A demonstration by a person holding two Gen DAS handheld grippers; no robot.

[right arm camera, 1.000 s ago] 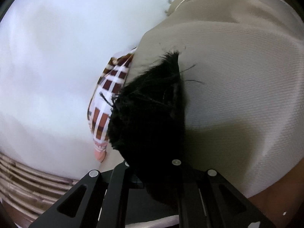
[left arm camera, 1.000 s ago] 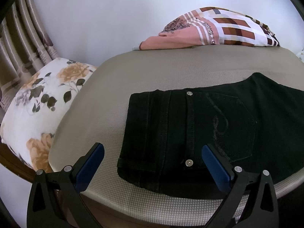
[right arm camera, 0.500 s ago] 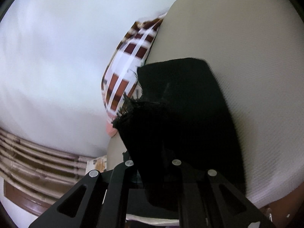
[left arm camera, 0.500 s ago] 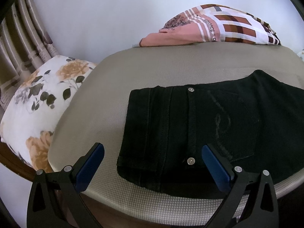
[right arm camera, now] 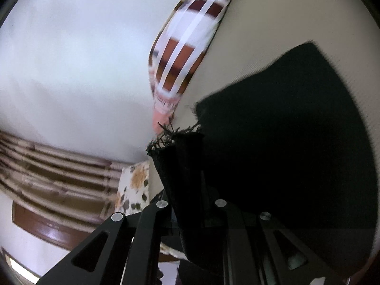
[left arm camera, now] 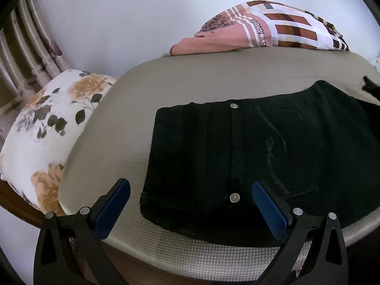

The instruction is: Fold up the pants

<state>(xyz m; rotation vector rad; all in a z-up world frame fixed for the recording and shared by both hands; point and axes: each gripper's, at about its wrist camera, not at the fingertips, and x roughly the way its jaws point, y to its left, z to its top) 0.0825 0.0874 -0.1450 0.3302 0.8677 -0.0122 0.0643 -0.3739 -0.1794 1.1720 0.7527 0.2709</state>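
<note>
— Left wrist view: left gripper (left arm camera: 190,198) jaws spread wide over the black pants (left arm camera: 261,152), flat on the grey mattress (left arm camera: 166,90), right side cut off.

— Right wrist view, blurry: right gripper (right arm camera: 190,187) clamped on the pants' frayed hem (right arm camera: 177,140); fingertips buried in cloth.

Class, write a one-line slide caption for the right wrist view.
Right gripper shut on the frayed hem of the black pants, lifted over the beige surface beside a plaid cloth.
</note>
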